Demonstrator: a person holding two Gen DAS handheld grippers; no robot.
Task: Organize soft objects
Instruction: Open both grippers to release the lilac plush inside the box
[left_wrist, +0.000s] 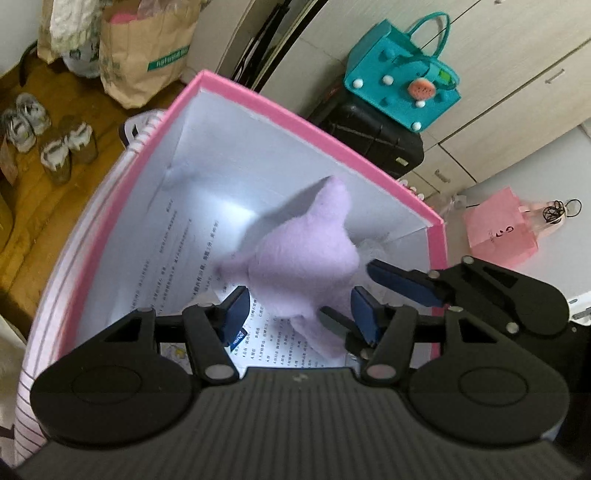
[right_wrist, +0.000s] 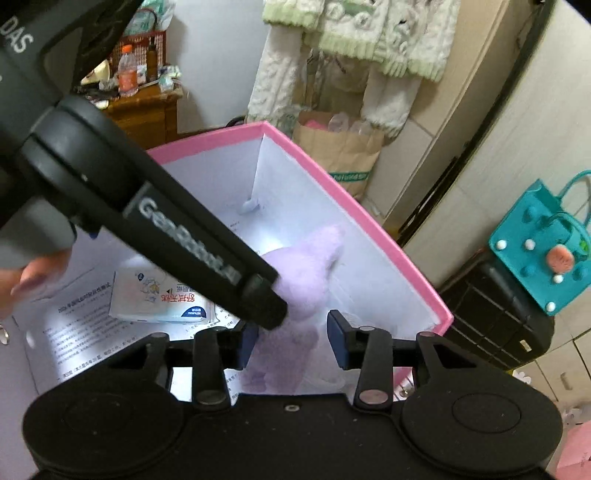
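**Both tongs over the pink box**

The left gripper (left_wrist: 301, 314) stands spread, the purple plush toy (left_wrist: 306, 266) between its fingers inside the pink box (left_wrist: 258, 99). The right gripper (right_wrist: 293, 341) is spread too, the toy between its pads. Printed sheets (left_wrist: 177, 254) line the box floor. The toy is blurred; the left gripper's body hides part of it in the right view.

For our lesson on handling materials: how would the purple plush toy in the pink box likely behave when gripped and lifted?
The purple plush toy looks fuzzy and stuffed, so it probably squashes between pads and droops. It likely weighs little. Its fleece should resist slipping, and it seems unlikely to break if dropped into the pink box.
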